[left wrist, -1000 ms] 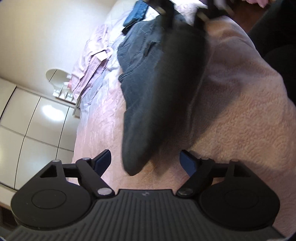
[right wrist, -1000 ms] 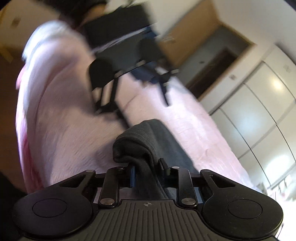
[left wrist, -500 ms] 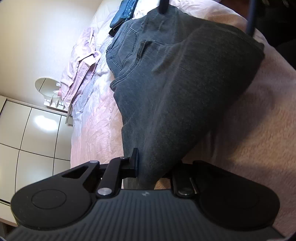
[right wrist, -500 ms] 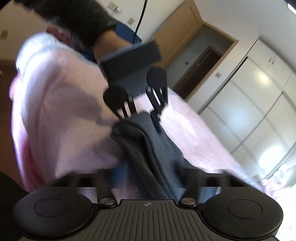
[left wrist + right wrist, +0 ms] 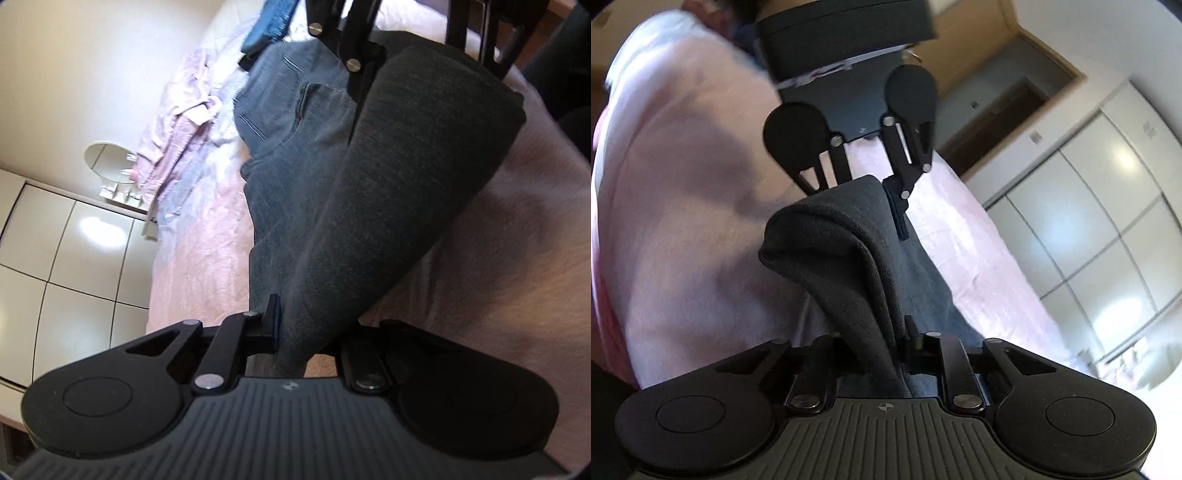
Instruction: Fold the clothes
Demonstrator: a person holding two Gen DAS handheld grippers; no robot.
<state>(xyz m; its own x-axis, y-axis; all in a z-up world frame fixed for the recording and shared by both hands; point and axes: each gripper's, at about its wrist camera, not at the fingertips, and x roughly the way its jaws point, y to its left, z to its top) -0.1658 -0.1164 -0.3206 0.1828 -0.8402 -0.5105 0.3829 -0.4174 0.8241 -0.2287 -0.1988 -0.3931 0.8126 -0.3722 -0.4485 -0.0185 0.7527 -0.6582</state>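
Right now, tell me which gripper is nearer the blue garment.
Right: the right gripper is just beside the blue garment; the left gripper grips the jeans farther off. Both have just closed on them.

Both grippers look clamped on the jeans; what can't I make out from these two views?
- Left wrist view: the right finger of the left gripper is hidden behind the jeans.
- Left wrist view: the blue garment is cut off by the top edge.
- Right wrist view: the pads of the right gripper are buried in cloth.

Pink bedspread, white wardrobe
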